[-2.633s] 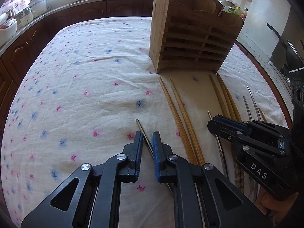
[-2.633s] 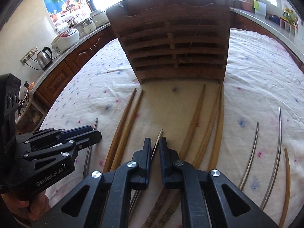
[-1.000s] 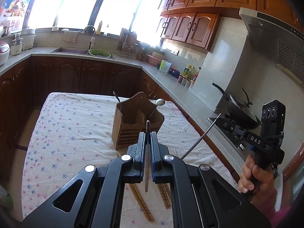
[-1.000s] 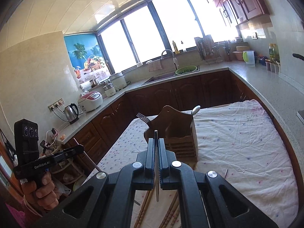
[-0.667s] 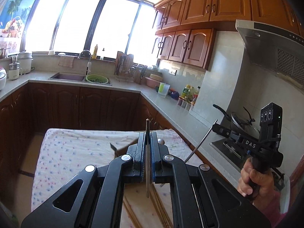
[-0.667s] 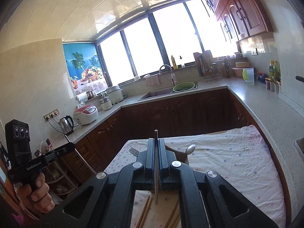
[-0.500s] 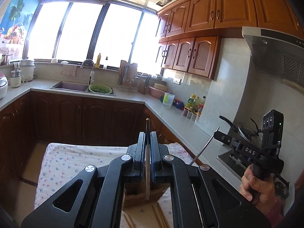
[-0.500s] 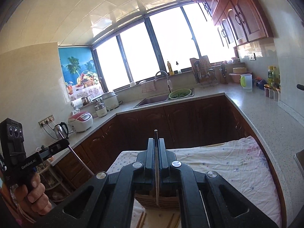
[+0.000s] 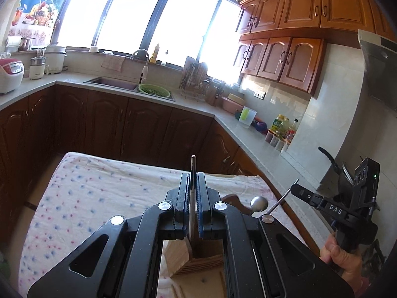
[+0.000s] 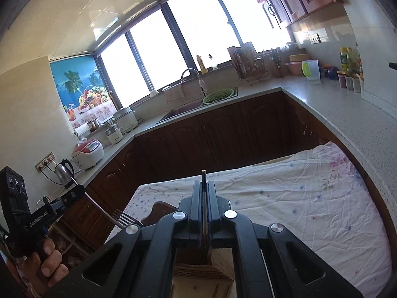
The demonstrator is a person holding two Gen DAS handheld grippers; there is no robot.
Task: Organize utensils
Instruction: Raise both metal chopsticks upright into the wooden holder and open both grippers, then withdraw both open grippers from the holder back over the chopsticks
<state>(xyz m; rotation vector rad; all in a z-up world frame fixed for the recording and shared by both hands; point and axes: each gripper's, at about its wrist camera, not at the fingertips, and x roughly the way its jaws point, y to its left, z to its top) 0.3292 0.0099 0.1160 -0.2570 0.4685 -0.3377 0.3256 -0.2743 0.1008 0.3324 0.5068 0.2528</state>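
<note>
Between the pressed-together fingers of the left tool (image 9: 193, 213) a thin metal chopstick (image 9: 192, 173) is pinched, upright, its blunt upper end clear above the fingertips and its lower end hidden behind the tool body. The right tool (image 10: 204, 213) is likewise clamped on a second metal chopstick (image 10: 203, 176), also held near vertical.

Directly below and just ahead of both tools, the wooden utensil holder (image 9: 196, 258) is seen standing on the counter, which is covered by a flower-printed cloth (image 9: 99, 193). The long axis of each chopstick is judged to point roughly down toward the holder's open top. Neither lower tip can be seen, so whether either has entered the holder cannot be told. Neither hand is clearly the nearer.

Item, holder: pale slatted wood, a raised curved back edge. A spoon (image 9: 258, 203) is seen standing at its right side and a fork (image 10: 123, 219) at its left. Which compartment each occupies cannot be told.

Item, chopsticks in hand: slender, grey, smooth, of round section, likely to slip if grip is eased early.

Beyond the counter, dark cabinets and a sink below bright windows are noted.
</note>
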